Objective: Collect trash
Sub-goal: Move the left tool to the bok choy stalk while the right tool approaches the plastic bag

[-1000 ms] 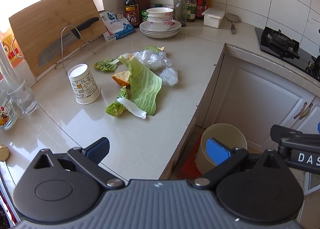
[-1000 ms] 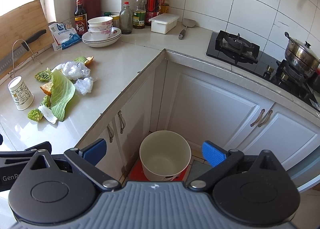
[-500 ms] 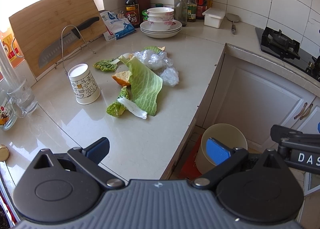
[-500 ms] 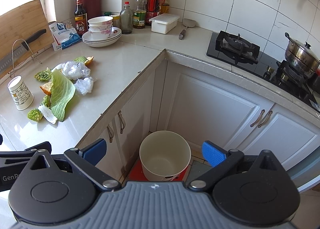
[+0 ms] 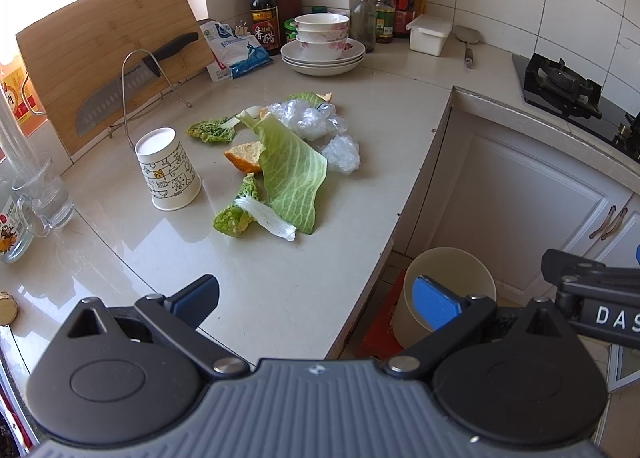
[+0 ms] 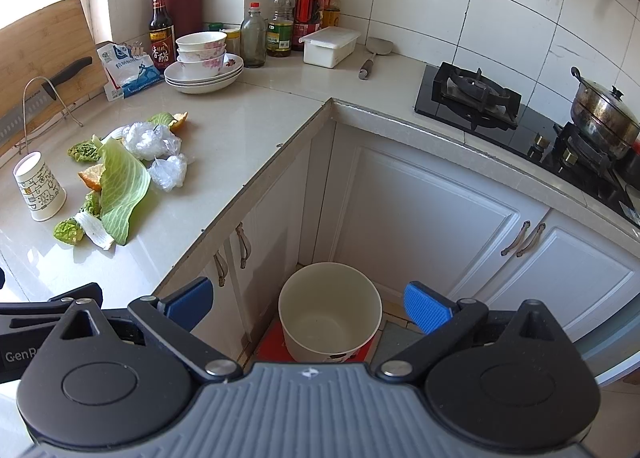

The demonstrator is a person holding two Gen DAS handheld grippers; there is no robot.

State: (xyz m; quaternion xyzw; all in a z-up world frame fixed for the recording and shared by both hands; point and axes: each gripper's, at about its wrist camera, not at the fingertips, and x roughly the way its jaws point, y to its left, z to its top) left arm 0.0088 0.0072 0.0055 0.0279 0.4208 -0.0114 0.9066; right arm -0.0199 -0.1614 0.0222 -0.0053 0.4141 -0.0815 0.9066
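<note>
Trash lies on the pale counter [image 5: 280, 290]: a large green cabbage leaf [image 5: 290, 170], smaller leaf scraps [image 5: 234, 214], an orange peel [image 5: 244, 156], crumpled clear plastic [image 5: 308, 120] and an upside-down paper cup [image 5: 168, 170]. The pile also shows in the right wrist view, with the cabbage leaf [image 6: 122, 186] and the cup [image 6: 40, 192]. A cream bin [image 6: 330, 310] stands empty on the floor below the counter corner. My left gripper [image 5: 316, 300] is open and empty, held above the counter's front edge. My right gripper [image 6: 308, 304] is open and empty above the bin.
A cutting board [image 5: 104, 74] with a knife [image 5: 132, 82] leans at the back left. Stacked bowls [image 5: 322, 44], bottles [image 5: 384, 14], a white box [image 5: 430, 34] and a glass mug [image 5: 40, 194] stand on the counter. A gas stove [image 6: 472, 98] with a pot [image 6: 604, 114] is at the right.
</note>
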